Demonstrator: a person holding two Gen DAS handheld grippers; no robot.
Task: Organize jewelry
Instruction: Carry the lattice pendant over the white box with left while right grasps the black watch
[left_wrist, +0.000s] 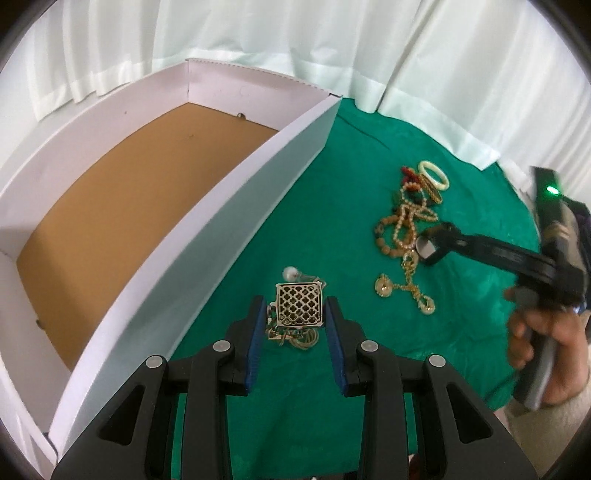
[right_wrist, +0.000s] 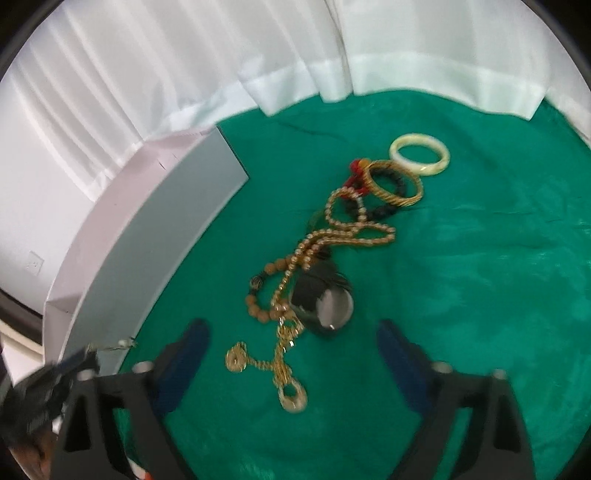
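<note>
Gripping gold lattice pendant, left claw by box; only rt view shows right claw gaping.

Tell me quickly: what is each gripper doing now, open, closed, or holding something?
Left gripper: closed on the square gold lattice pendant.
Right gripper: open, holding nothing, over the pile of gold chains and beads.

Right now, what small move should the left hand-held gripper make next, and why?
Probably carry the gold square pendant sideways over the white wall into the box. The left hand-held gripper holds it with tangled chain, and the box looks empty.
</note>
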